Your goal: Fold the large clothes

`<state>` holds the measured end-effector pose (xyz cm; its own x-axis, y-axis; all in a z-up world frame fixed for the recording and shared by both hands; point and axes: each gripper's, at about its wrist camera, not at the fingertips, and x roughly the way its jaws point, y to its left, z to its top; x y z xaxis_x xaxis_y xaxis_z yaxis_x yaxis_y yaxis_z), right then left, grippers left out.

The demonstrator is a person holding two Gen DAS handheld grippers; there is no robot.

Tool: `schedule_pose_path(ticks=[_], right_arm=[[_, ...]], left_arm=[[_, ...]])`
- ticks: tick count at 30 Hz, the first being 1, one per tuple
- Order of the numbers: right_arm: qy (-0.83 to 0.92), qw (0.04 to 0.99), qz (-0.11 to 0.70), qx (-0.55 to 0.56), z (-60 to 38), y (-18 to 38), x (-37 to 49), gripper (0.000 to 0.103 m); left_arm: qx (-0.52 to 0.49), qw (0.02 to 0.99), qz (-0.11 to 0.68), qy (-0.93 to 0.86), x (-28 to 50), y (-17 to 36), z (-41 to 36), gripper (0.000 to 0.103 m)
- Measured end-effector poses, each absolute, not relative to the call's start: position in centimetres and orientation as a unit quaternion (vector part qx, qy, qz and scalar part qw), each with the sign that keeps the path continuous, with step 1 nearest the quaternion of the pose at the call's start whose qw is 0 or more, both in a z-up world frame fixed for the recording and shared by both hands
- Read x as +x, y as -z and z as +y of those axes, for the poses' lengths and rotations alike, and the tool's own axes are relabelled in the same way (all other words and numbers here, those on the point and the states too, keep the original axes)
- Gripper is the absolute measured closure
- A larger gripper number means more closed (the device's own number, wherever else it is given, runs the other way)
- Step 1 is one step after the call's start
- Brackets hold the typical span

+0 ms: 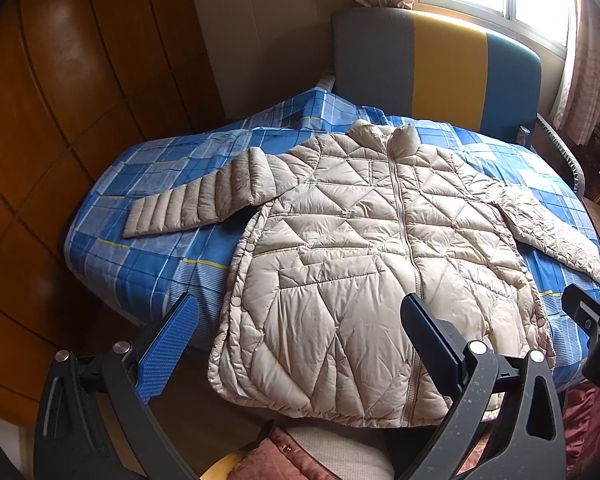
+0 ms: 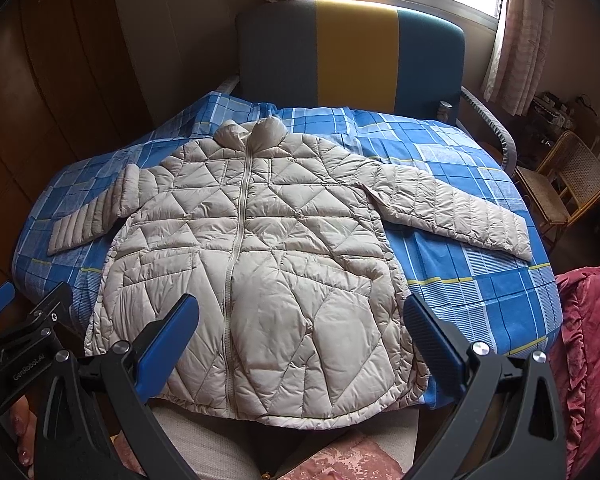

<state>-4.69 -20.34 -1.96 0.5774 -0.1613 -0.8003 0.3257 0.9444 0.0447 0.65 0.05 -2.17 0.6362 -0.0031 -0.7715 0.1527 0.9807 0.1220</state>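
Lying flat on plaid bedsheet (image 1: 148,248), beige jacket (image 1: 364,248), wicker chair (image 2: 572,184) right view only

Beige quilted puffer jacket (image 1: 364,248) (image 2: 252,264) flat, front up, zipped, sleeves spread, on blue plaid bed.

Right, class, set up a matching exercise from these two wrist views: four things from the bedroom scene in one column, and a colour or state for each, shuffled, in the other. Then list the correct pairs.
Things
1. puffer jacket
2. bedsheet
3. headboard
4. wicker chair

Descriptions
A. grey, yellow and teal panels
B. beige, zipped shut, sleeves spread out
C. standing beside the bed, under the curtain
D. blue check with thin yellow lines

Pairs: 1-B, 2-D, 3-A, 4-C
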Motion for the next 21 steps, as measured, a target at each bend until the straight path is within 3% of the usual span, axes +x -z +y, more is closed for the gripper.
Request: schedule_pose_path(ticks=[21], right_arm=[[0.139, 0.882, 0.441, 0.094, -20.42, 2.35, -4.61, 0.002]], left_arm=[[0.087, 0.896, 0.433, 0.045, 1.20, 2.69, 0.19, 0.003]])
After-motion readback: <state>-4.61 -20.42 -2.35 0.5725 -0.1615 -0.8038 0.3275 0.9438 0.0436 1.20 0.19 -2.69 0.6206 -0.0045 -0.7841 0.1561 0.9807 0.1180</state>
